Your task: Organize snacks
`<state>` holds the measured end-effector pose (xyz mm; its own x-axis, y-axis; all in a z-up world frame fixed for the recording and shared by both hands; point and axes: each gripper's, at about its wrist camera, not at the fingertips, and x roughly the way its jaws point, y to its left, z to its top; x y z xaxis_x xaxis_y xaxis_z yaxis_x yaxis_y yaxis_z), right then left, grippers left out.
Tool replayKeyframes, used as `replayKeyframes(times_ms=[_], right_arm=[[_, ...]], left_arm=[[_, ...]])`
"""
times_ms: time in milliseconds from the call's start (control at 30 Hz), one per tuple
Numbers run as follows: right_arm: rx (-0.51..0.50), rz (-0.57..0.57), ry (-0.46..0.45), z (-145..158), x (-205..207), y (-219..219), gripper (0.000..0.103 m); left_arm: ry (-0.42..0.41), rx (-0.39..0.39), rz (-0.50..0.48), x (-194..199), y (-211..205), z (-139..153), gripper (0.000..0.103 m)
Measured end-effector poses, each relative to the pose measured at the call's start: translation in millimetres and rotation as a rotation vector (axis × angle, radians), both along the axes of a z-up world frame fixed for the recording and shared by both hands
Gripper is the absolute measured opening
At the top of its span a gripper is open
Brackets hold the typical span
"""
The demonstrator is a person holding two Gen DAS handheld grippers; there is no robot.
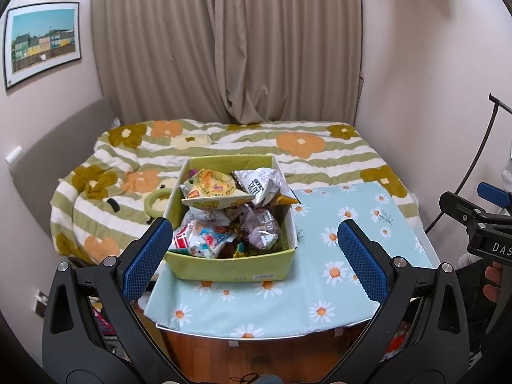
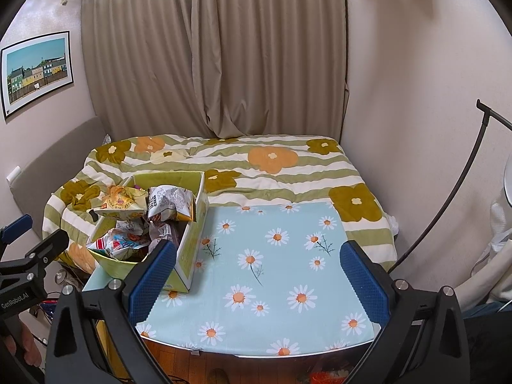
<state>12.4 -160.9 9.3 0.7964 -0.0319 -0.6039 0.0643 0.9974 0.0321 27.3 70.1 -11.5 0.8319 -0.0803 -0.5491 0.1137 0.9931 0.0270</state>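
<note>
Snack bags (image 1: 224,211) all piled messy in green box (image 1: 230,268), centre-left of frame, on daisy-cloth tabletop (image 2: 272,256). No snacks on cloth. Fits both: sorting out to come, or all packed away. Left gripper (image 1: 256,256) and right gripper (image 2: 259,275): fingers spread wide, holding nothing.

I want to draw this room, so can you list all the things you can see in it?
Snack box: one, yellow-green cardboard, on the table's left part.
Snack packets: a heap, too jumbled to count, mixed colours, inside the box.
Tablecloth: one, light blue with daisies, covering the table.
Bed quilt: one, green and white stripes with orange and brown flowers, behind the table.
Curtain: beige, closed, behind the bed.
Framed picture: one, coloured houses, on the left wall.
Left gripper: black with blue pads, open, in front of the box.
Right gripper: black with blue pads, open, over the tablecloth.
</note>
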Motion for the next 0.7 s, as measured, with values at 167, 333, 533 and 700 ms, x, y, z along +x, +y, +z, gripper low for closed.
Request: replayKeyframes(times_ms=[167, 333, 533, 700], right_arm=[[-0.001, -0.001, 0.001, 0.4, 0.1, -0.1, 0.102], [0.001, -0.001, 0.004, -2.3, 0.0, -0.3, 0.102], [0.0, 0.001, 0.005, -2.1, 0.7, -1.4, 0.102], [0.0, 0.0, 0.005, -1.8, 0.8, -1.7, 0.102]], left_arm=[[0.009, 0.008, 0.01, 0.6, 0.5, -2.4, 0.103], [0.016, 0.009, 0.008, 3.4, 0.9, -5.7, 0.103], [0.021, 0.008, 0.007, 7.2, -1.5, -6.1, 0.103], [0.011, -0.01, 0.001, 7.8, -0.4, -5.2, 0.103]])
